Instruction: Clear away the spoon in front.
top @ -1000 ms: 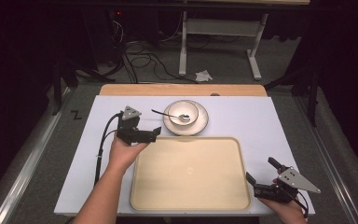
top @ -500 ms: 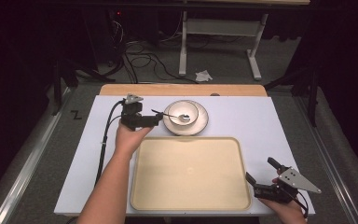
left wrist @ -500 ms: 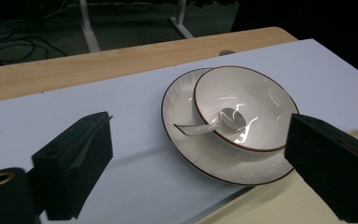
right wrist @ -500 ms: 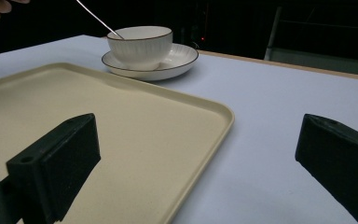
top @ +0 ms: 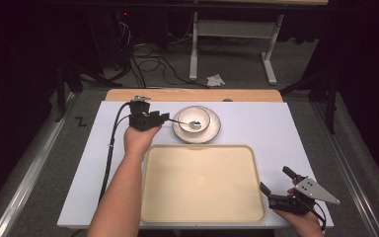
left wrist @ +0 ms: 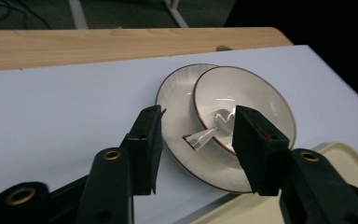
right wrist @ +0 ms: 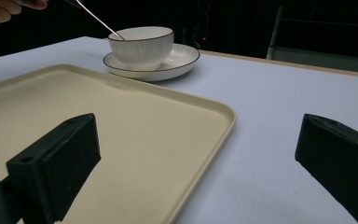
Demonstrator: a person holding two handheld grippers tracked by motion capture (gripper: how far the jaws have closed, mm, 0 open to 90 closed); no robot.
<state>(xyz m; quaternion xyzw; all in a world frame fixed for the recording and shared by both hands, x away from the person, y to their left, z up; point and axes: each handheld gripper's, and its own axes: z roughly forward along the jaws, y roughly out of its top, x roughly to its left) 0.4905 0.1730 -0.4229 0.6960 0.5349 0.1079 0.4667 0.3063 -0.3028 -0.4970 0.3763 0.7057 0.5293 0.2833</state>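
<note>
- High view: upper centre, white ribbed bowl point(top: 194, 118) on round saucer point(top: 212, 133), holding metal spoon point(top: 183, 122).
- Cream tray point(top: 203, 217), rounded rectangle, bare.
- Left gripper point(left wrist: 196, 140) released astride spoon handle; right gripper point(right wrist: 200, 158) released.

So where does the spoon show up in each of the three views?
High view: the spoon lies with its head in the bowl, upper middle, handle pointing to the left gripper.
Left gripper view: centre, spoon between the open jaws, handle end nearest.
Right gripper view: top left, thin handle slanting up out of the bowl.
Shared landmark: the brown-rimmed saucer under the bowl, beyond the cream tray.
</note>
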